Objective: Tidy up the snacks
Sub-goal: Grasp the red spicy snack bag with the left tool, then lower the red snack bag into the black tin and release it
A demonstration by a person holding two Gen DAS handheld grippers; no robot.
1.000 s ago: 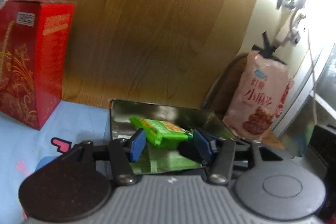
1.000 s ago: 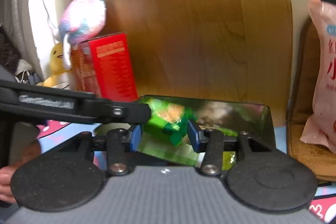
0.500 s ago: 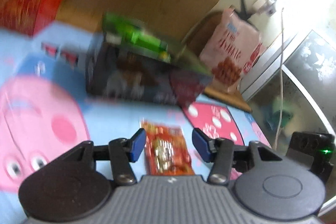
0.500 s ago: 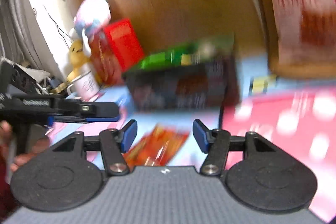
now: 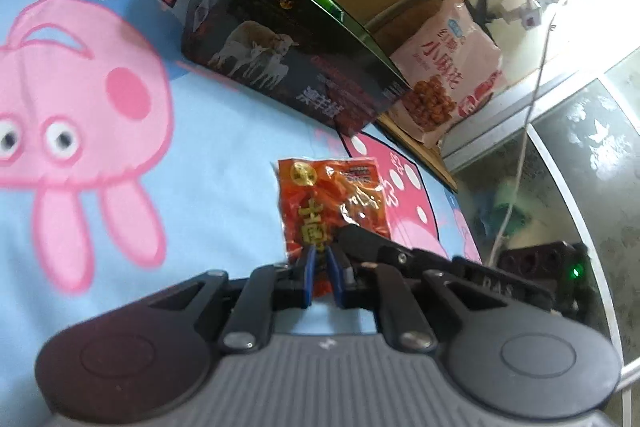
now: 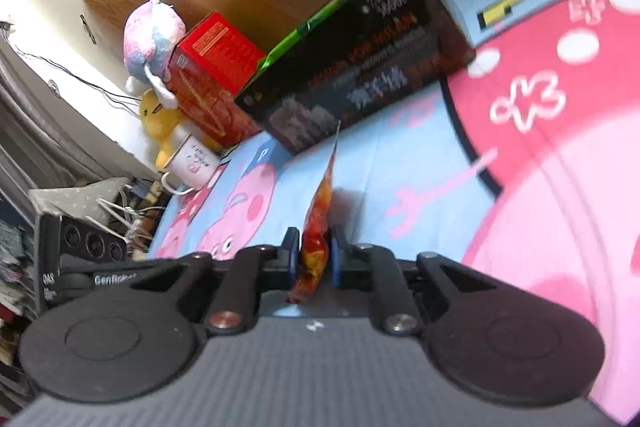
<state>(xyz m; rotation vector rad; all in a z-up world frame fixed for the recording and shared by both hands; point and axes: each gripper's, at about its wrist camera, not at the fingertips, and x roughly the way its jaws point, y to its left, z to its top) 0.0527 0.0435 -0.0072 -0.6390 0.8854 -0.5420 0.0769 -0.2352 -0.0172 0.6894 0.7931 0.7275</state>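
Note:
An orange-red snack packet lies on the cartoon-printed cloth in front of a dark open box that holds green snack packs. My left gripper is shut on the packet's near edge. My right gripper is also shut on the same packet, seen edge-on there, standing up between the blue pads. The right gripper's black fingers reach the packet from the right in the left wrist view. The dark box lies beyond in the right wrist view.
A red carton stands left of the dark box, with plush toys and a white mug beside it. A large pink snack bag leans at the right on a wooden board. A glass table edge lies right.
Both grippers have left the box, where a green pack sat between their open jaws, come down to the cloth, and closed on the orange-red packet.

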